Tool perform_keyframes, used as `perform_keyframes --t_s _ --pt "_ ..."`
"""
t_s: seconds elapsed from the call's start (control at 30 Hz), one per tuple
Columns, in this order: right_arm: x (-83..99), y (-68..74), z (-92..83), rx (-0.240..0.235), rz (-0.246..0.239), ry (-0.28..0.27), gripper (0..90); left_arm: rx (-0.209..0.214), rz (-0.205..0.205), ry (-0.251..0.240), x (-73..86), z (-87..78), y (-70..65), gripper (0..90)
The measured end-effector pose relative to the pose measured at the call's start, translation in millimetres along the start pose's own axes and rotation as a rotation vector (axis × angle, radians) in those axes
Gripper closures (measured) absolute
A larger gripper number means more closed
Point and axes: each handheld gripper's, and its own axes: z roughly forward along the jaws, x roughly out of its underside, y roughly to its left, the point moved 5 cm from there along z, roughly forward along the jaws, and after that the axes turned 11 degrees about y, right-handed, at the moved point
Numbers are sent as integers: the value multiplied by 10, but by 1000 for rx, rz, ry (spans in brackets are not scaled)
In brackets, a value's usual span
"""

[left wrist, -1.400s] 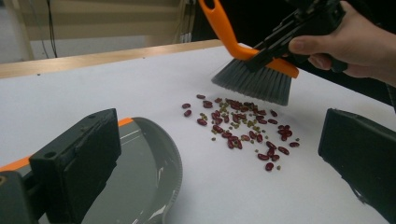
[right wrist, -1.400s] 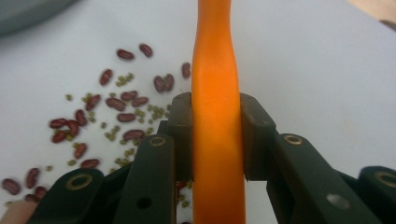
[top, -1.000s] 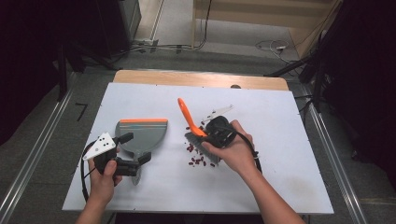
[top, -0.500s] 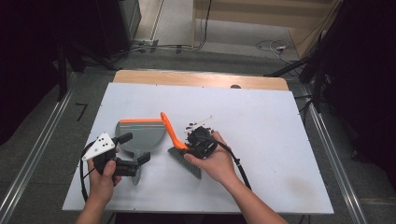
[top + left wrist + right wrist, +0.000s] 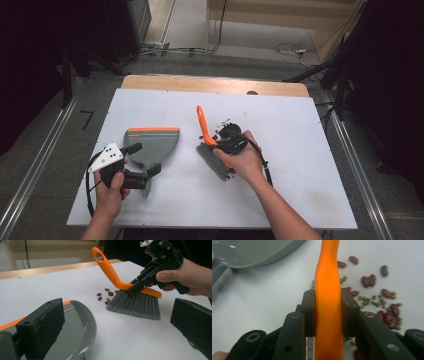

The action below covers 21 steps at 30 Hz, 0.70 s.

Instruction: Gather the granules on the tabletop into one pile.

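Hiding some beans, seemingly, brush clamped in right tongs.

- Table is evenly lit from overhead, soft shadows, surroundings pretty dark from 9 to 3 o'clock.
- Right gripper view: brush handle up close looks soft, slightly blurry.

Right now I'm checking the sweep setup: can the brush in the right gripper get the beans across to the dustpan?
Probably yes. The right gripper clamps the brush beside the beans, and bare table lies between them and the dustpan.
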Motion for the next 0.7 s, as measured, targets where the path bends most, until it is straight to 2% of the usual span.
perform_keyframes --t_s 0.03,0.1,0.33,0.53,0.7 --pt "-2 -77 -23 21 8 -8 683 0 0 0 1 -1 1 0" --pt "0 -147 -43 28 26 -12 683 -1 -1 0 3 -2 4 0" --pt "10 -296 -84 46 58 -21 683 -2 -5 -1 6 -6 12 0" --pt "16 -377 -104 56 76 -31 682 -1 -4 -1 6 -5 5 0" --pt "9 -374 -148 55 95 -40 686 -1 -3 0 4 -7 1 0"
